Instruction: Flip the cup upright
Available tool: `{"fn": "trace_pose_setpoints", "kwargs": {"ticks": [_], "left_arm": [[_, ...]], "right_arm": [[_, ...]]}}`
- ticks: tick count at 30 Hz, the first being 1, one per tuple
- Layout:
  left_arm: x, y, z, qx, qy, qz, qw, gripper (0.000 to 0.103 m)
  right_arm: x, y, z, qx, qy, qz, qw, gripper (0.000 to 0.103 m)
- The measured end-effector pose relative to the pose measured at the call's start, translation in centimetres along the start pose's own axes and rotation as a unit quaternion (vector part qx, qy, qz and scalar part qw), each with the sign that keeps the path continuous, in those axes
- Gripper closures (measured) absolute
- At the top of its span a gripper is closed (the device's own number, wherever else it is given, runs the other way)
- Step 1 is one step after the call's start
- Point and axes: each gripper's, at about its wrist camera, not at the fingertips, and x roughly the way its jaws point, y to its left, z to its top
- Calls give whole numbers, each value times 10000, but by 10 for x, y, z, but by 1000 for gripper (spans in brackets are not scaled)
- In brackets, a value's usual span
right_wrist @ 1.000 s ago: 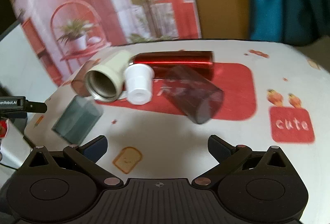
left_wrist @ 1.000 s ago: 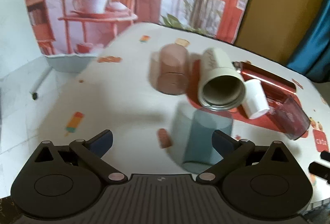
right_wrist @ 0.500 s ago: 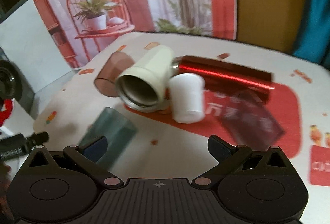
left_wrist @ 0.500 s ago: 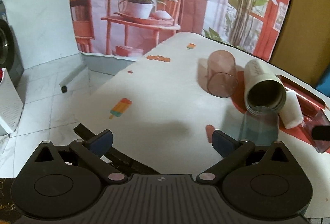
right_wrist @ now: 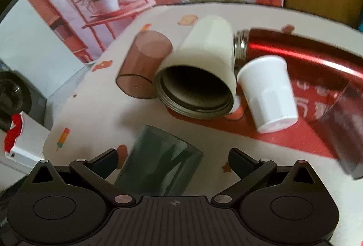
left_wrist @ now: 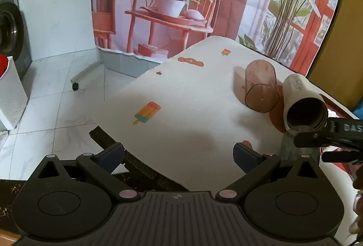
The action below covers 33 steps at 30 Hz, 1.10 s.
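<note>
The right tool (right_wrist: 173,161), spread wide, frames a grey cup (right_wrist: 158,166) lying on the desk (right_wrist: 95,114); the left tool (left_wrist: 179,155) gapes over bare desk.

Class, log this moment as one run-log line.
right gripper: open, around grey-blue cup lying on its side | left gripper: open, holding nothing | cup: not yet upright

Bare bench (left_wrist: 186,96) lies left of the pink cup (left_wrist: 261,87). Beyond the grey cup (right_wrist: 158,169), a cream flask (right_wrist: 204,69) and white cup (right_wrist: 267,96) crowd together.
</note>
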Motion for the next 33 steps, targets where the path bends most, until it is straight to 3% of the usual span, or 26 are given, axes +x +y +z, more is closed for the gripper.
{"fn": "trace_pose_setpoints", "kwargs": {"ticks": [5, 12, 16, 28, 33], "left_arm": [[4, -2, 0, 73, 77, 52, 9999, 0], [6, -3, -1, 126, 161, 69, 9998, 0], [5, -5, -2, 137, 196, 58, 9997, 0], [1, -9, -5, 4, 228, -201, 9995, 0], [-2, -13, -7, 21, 183, -248, 9995, 0]], "right_arm": [[16, -1, -2, 253, 179, 181, 9994, 11], [18, 1, -2, 330, 312, 597, 9972, 31], [13, 2, -4, 239, 275, 691, 9969, 32], [-31, -6, -20, -525, -439, 614, 9958, 33], [-45, -3, -28, -1297, -953, 127, 9869, 33]]}}
